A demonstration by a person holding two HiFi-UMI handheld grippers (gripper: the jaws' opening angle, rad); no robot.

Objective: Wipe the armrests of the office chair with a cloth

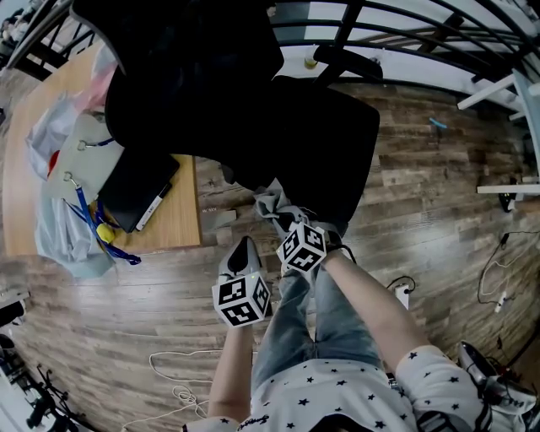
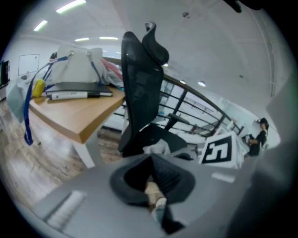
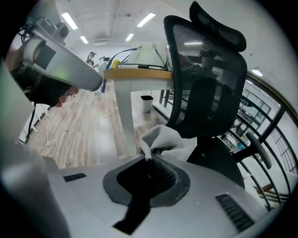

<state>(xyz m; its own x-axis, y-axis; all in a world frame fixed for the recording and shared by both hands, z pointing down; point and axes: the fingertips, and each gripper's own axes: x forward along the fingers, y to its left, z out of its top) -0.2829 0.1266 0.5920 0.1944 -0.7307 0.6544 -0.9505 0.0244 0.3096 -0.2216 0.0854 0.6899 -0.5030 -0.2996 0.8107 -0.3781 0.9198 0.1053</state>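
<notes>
Grey cloth [image 3: 170,142] is clamped between the closed jaws of the right gripper [image 3: 149,160], and its loose end is bunched up just ahead of the jaw tips. The jaws of the left gripper [image 2: 151,158] are seen pressed together with nothing between them. In the head view both grippers are held side by side, close together, with the left one slightly nearer the person. The cloth is held at the near edge of the seat of the black office chair [image 1: 321,143]; whether it touches the seat cannot be told. One armrest [image 1: 354,63] is seen on the far side of the seat, well apart from the cloth. The mesh backrest [image 3: 205,79] is seen upright beyond the cloth in the right gripper view. A wooden table [image 1: 177,219] stands just left of the chair, and a dark flat case [image 1: 139,186], a marker [image 1: 153,207] and a blue lanyard [image 1: 93,219] lie on it. A plank floor [image 1: 439,186] is spread beneath, and a dark railing [image 1: 405,25] runs beyond the chair.
</notes>
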